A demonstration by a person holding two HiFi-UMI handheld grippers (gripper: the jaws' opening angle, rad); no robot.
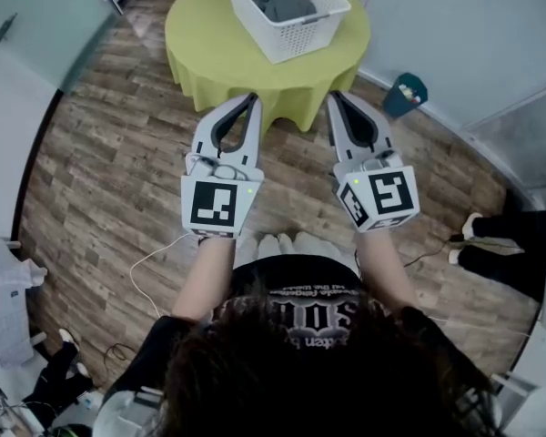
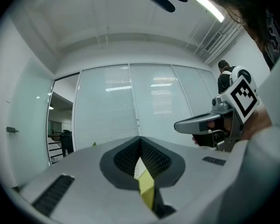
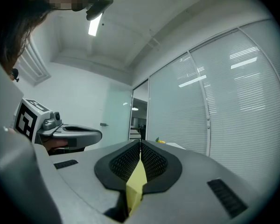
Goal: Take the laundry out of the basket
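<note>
The left gripper and right gripper were held side by side, jaws closed together and empty, short of the round bench. The grey laundry lay in the white basket on the bench.

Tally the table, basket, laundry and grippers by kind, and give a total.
Round table with yellow-green cloth: 1
White perforated plastic basket: 1
Grey laundry heap: 1
Grippers, left gripper and right gripper: 2
Total: 5
</note>
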